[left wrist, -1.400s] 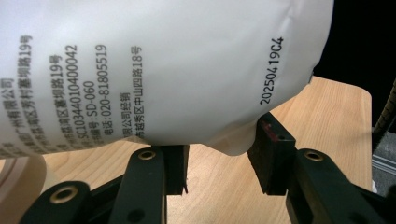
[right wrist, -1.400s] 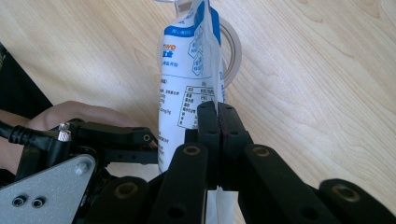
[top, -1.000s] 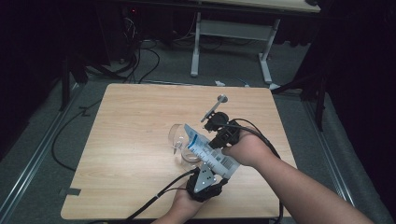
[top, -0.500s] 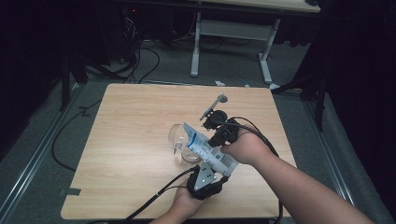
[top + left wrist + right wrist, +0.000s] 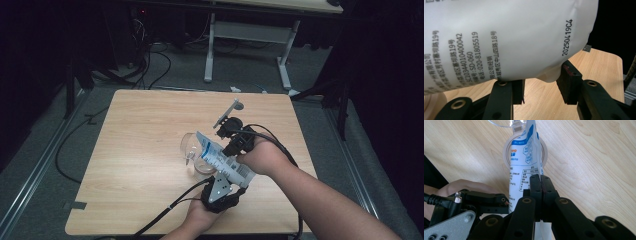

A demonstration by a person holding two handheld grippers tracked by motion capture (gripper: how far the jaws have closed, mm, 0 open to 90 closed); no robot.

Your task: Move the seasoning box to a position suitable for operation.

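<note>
A white and blue pouch (image 5: pixel 220 159) hangs above the near right part of the wooden surface (image 5: pixel 140 150), tilted so that its top corner points far and left over a clear glass cup (image 5: pixel 192 152) lying on the wood. The left gripper (image 5: pixel 220 192), at the near edge of the surface, holds the pouch's lower end: in the left gripper view the swollen white bottom of the pouch (image 5: pixel 506 40) sits between the two black jaws, which stand about half open with their pads pressed against its two sides. The right gripper (image 5: pixel 235 137) comes in from the right and far side of the pouch. In the right gripper view its jaws are closed tight together, pinching the thin flat edge of the pouch (image 5: pixel 524 162) between their tips, so the pouch rises straight up from the jaws with its printed face to the left. Beyond it in that view lie the cup's round rim (image 5: pixel 506 150) and the bare wood (image 5: pixel 586 157).
</note>
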